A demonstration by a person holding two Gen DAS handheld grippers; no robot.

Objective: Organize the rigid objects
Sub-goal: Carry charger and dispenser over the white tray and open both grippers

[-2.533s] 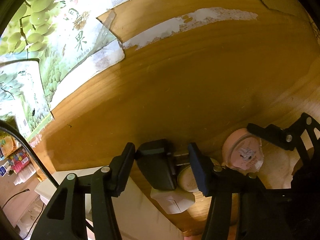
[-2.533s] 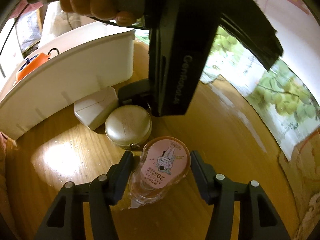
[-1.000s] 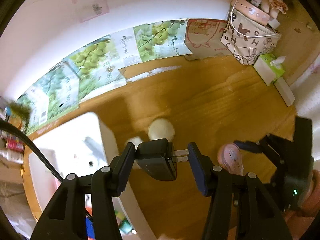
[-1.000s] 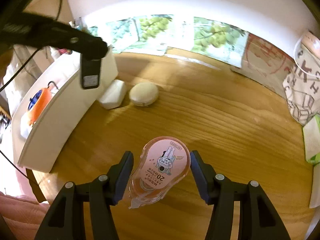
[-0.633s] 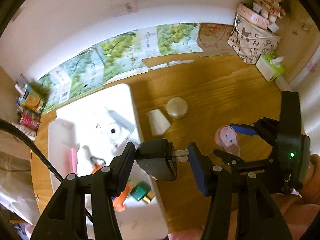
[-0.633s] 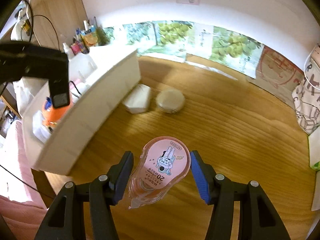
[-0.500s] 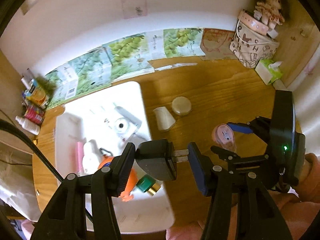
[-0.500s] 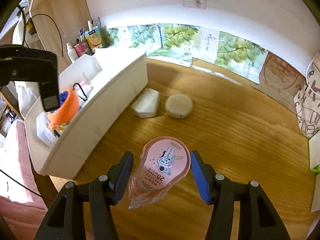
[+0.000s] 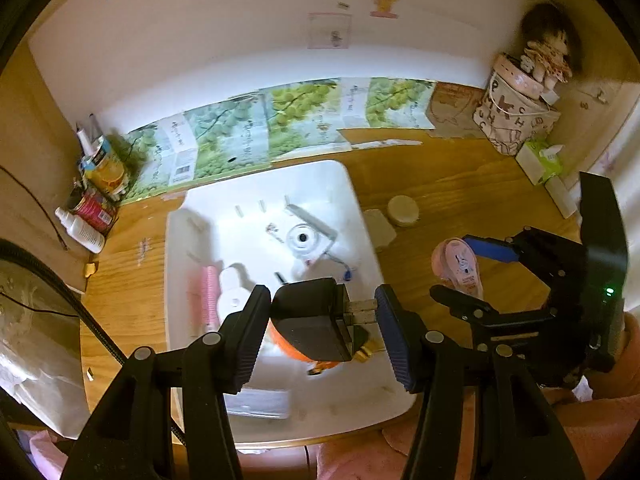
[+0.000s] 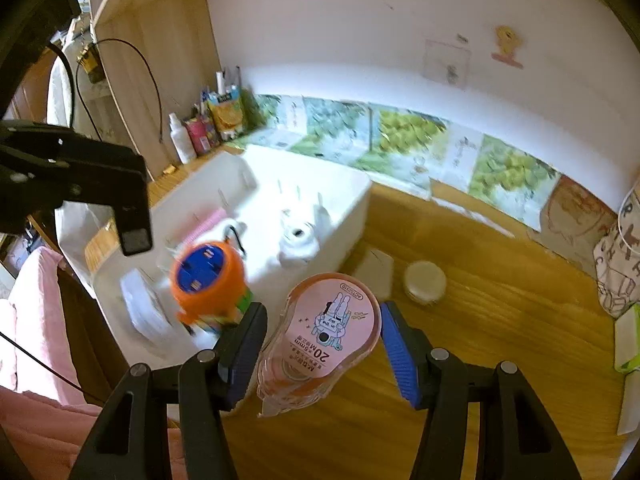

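Two objects were in my jaws at once. The black plug adapter (image 9: pixel 316 322) sat crosswise in the left gripper (image 9: pixel 322 320), one pad flat on its body and the other against its prongs, so the jaws were pinching it end to end. I judged that grip kept it from twisting as I held it over the near part of the white bin (image 9: pixel 352 184), above the orange round gadget (image 10: pixel 208 278) already lying inside. The pink correction tape (image 10: pixel 328 332) was clamped by its flat sides in the right gripper (image 10: pixel 320 336), label up and nozzle pointing back toward me, held over the table (image 10: pixel 500 320) just beside the bin's near corner, presumably waiting its turn.

Inside the bin I could also see a small white camera (image 9: pixel 306 238) and a pink comb-like item (image 9: pixel 209 292), sorted into slots. A white box (image 9: pixel 379 226) and a round beige case (image 9: pixel 403 210) lay on the table just beside the bin's outer wall, not yet put away. Farther back, green grape-printed cartons (image 9: pixel 260 132) lined the wall.
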